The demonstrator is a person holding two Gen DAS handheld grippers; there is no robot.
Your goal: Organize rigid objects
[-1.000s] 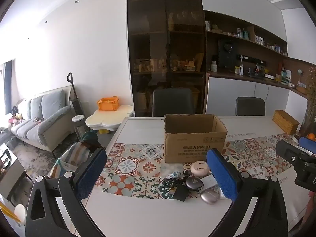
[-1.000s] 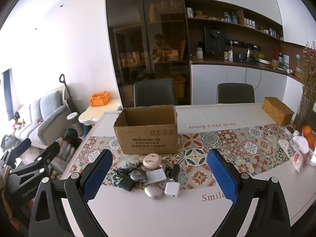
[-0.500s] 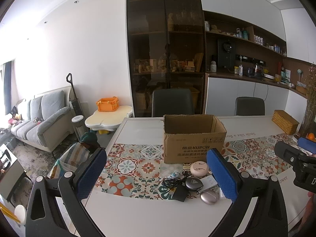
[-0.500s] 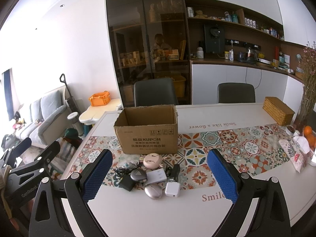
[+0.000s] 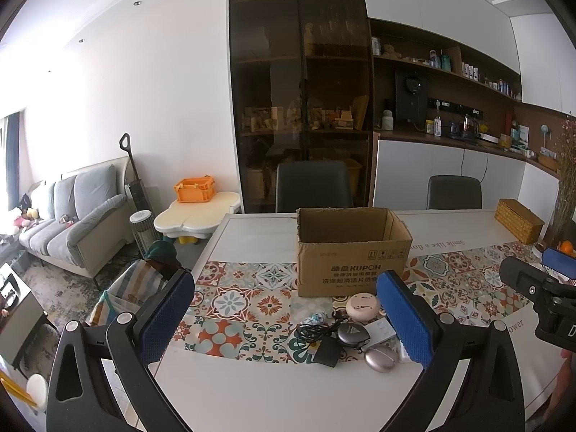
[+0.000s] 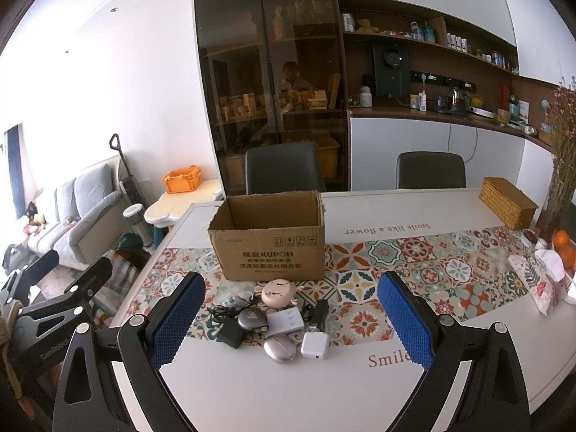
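An open cardboard box [image 6: 270, 248] stands on the white table [image 6: 270, 396], also in the left wrist view [image 5: 351, 255]. In front of it lies a pile of small things: a pink round case [image 6: 278, 291], a grey pebble-shaped case [image 6: 252, 319], a white flat box [image 6: 286, 320], a silver oval case [image 6: 279, 348], a white charger cube [image 6: 315, 345], a black adapter [image 6: 231, 334] with cable. My right gripper [image 6: 288, 320] is open, above the table's near edge, the pile between its pads. My left gripper [image 5: 284, 318] is open, left of the pile [image 5: 352, 334].
A tiled runner [image 6: 414, 262] crosses the table. A wicker box [image 6: 507, 207] stands far right, with a patterned pouch [image 6: 532, 284] and oranges [image 6: 562, 243] at the right edge. Two chairs [image 6: 284, 165] stand behind. A sofa [image 5: 72, 223] is left.
Both grippers hold almost still. The views shift only slightly.
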